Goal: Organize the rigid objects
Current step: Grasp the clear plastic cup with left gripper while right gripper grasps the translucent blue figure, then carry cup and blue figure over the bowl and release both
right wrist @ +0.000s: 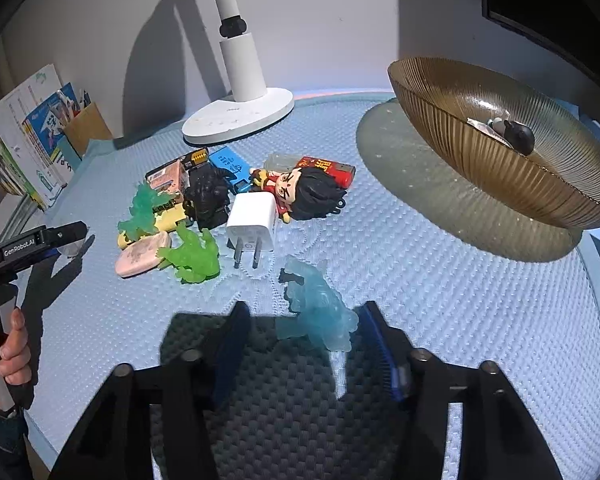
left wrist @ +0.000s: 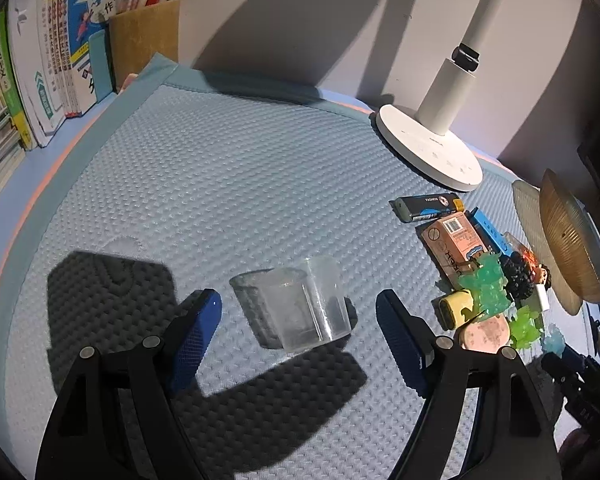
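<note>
Grabbing step: right tongs [right wrist: 300,344] flanking blue figure [right wrist: 316,312], grip unclear; left tongs [left wrist: 300,320] open around cup [left wrist: 296,308]. Next: clamp, carry to bowl [right wrist: 480,168].

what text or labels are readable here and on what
"GenRobot.AI": black handle of the left gripper.
"FASHION": dark blue and yellow lighter.
Chinese characters on the blue book cover: large, not fully legible.
Orange carton, blue box, red lighter: print too blurred.

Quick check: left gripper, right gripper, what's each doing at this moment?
Left gripper: open, clear plastic cup between the fingers, untouched.
Right gripper: partly closed around the pale blue figurine; cannot tell if gripped.
</note>
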`<state>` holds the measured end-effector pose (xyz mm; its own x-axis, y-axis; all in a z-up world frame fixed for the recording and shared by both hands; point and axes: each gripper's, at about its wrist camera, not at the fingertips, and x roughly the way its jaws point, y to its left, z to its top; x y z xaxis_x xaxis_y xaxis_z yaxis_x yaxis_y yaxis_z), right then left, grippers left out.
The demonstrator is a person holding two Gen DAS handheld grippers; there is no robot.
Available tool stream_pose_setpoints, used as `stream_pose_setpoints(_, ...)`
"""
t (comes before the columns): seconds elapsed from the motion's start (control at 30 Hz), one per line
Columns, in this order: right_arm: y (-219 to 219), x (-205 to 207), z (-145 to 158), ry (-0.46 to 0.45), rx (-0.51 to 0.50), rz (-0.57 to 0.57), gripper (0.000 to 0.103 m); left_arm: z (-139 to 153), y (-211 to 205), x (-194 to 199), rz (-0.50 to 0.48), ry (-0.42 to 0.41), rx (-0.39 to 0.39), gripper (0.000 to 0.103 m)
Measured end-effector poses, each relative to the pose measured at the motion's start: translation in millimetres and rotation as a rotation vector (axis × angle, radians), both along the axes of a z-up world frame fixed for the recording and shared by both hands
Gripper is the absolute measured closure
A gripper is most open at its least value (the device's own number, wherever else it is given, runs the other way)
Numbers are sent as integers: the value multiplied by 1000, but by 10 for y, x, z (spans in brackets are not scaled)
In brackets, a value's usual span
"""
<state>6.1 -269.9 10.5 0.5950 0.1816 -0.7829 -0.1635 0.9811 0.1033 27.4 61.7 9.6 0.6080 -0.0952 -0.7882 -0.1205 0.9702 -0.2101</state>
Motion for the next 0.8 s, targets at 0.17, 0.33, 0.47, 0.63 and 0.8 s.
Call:
stream_pose_setpoints(0.17, 12, -2, 9, -9, 1, 8, 64, -1, -10, 6, -17, -8, 13, 69)
stream_pose_setpoints(0.33, -29, -108, 79, -44, 31, 17, 64, 61, -60, -59, -36, -30, 11, 69)
stream_pose_setpoints(0.47, -147, -213, 282, -85, 67, -3, 64, 304, -274, -181, -82, -90, 26, 69)
stream_pose_setpoints(0.63, -523, -345, 933, -214, 63, -76, 64, 859, -893, -192, -229, -207, 14, 69)
stream_pose_setpoints(0.8, -990, -365, 1548, -282, 6, -179, 64, 1377, -1757, -11, -417, -293, -1, 69)
